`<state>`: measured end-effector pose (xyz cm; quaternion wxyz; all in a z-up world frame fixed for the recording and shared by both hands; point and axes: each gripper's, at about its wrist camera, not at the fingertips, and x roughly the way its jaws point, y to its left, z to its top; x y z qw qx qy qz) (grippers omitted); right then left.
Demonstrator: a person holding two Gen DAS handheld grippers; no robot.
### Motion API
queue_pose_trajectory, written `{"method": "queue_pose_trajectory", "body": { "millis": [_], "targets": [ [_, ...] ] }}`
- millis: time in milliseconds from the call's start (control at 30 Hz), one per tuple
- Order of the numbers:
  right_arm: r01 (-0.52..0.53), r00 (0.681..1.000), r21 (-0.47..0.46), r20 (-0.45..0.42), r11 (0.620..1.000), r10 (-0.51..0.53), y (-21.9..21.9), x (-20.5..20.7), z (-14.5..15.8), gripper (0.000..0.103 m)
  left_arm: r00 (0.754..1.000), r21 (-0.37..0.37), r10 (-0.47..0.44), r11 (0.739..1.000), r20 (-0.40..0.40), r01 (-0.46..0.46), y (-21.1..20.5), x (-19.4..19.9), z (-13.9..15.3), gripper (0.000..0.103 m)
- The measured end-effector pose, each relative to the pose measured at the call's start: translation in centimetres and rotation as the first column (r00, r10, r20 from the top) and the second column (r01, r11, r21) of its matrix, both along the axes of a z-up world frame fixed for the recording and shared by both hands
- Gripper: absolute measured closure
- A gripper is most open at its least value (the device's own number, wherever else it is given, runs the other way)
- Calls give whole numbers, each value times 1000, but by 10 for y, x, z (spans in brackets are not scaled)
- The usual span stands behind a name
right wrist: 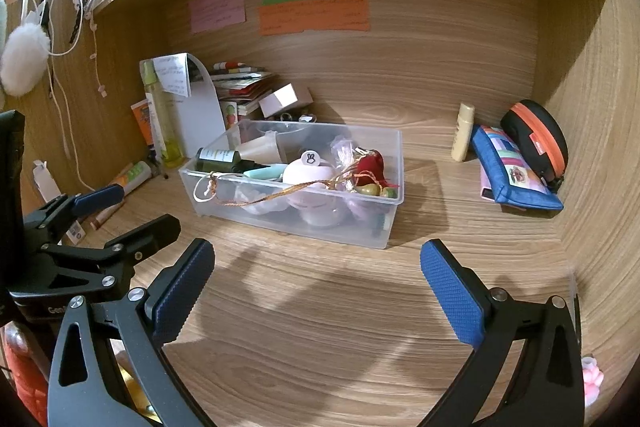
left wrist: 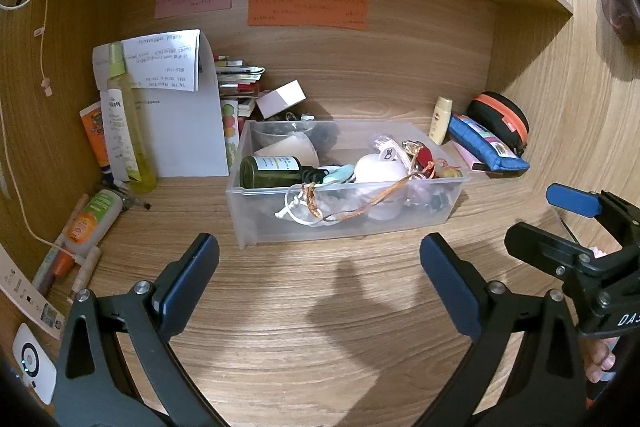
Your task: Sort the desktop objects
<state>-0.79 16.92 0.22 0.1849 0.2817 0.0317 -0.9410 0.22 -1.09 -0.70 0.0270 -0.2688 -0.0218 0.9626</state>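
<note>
A clear plastic bin (left wrist: 424, 205) (right wrist: 360, 231) stands mid-desk, holding a dark green bottle (left wrist: 272, 171) (right wrist: 218, 157), a white round jar (left wrist: 380, 167) (right wrist: 310, 171), a paper cup, a red item and braided cords that hang over its front wall. My left gripper (left wrist: 320, 279) hovers open over bare desk in front of the bin, nothing between its fingers. My right gripper (right wrist: 318, 285) is open too, in front of the bin, and shows at the right edge of the left wrist view (left wrist: 560, 219). The left gripper shows at the left of the right wrist view (right wrist: 128, 211).
Tall yellow spray bottle (left wrist: 126, 131), tubes and a white paper holder (left wrist: 188, 131) crowd the back left. A stack of cards and a small white box (left wrist: 282, 99) sit behind the bin. Cream tube (left wrist: 441, 121), blue pouch (right wrist: 516, 175) and black-orange case (right wrist: 536, 139) stand at the right wall.
</note>
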Motion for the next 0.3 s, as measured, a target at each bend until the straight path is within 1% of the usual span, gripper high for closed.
{"method": "queue_pose_trajectory", "body": {
  "millis": [100,167,300],
  "targets": [
    [-1,1000,-1,3,1000,1,0,0,-1,0,1000,-1,0,1000,3,0,0,0,-1,1],
    [-1,1000,-1,4,1000,1,-1,0,-1,0,1000,1,0,1000,-13,0,0,1,-1,1],
    [-4,1000,-1,10,1000,4,-1,-1,-2,0,1000,11,-21,1000,-18,21,1,1,0,1]
  ]
}}
